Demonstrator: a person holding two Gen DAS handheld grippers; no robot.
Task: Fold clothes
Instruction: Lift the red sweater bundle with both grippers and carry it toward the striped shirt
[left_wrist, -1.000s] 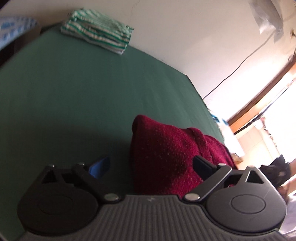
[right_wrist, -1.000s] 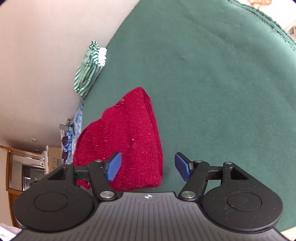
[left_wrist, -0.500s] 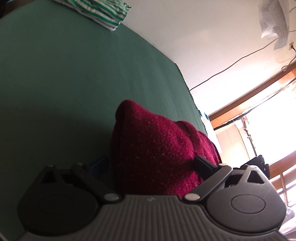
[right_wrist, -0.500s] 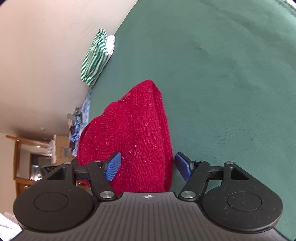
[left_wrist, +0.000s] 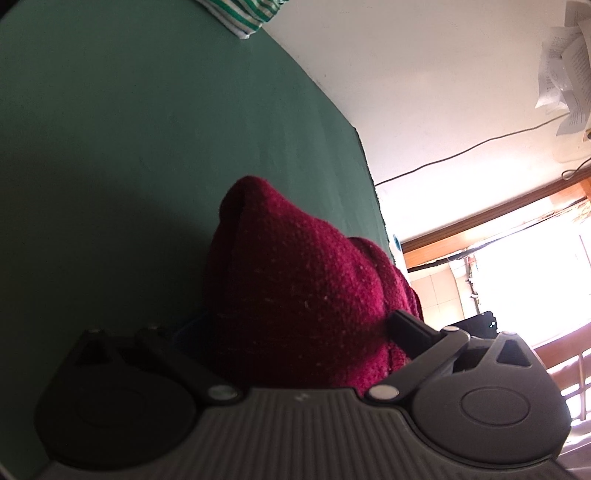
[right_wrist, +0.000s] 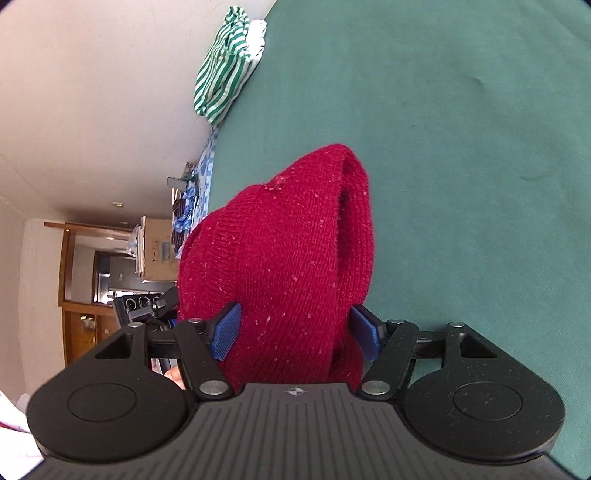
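- Red knit garment (right_wrist: 288, 266) bunched into a peaked hump on the green tabletop (right_wrist: 461, 147), between both tools.
- Right gripper (right_wrist: 295, 328): jaws spread wide, a blue pad at either flank of the knit; from this view I cannot tell whether they touch it or merely bracket it. Not clamped.
- Left gripper (left_wrist: 295, 332): the red knit fills the gap between the jaws; one pad is hidden behind cloth, so I cannot tell whether it pinches or stands released.
- Both tools sit low and close to the red garment, pointing along the tabletop from opposite sides of it.
- Striped folded cloth (right_wrist: 225, 62) lies well beyond the red garment, at the tabletop's far edge by the wall.
- Risk: thick, springy knit may slump or unroll if one side lets go; a shallow bite could catch only the outer layer and drag the fold askew.
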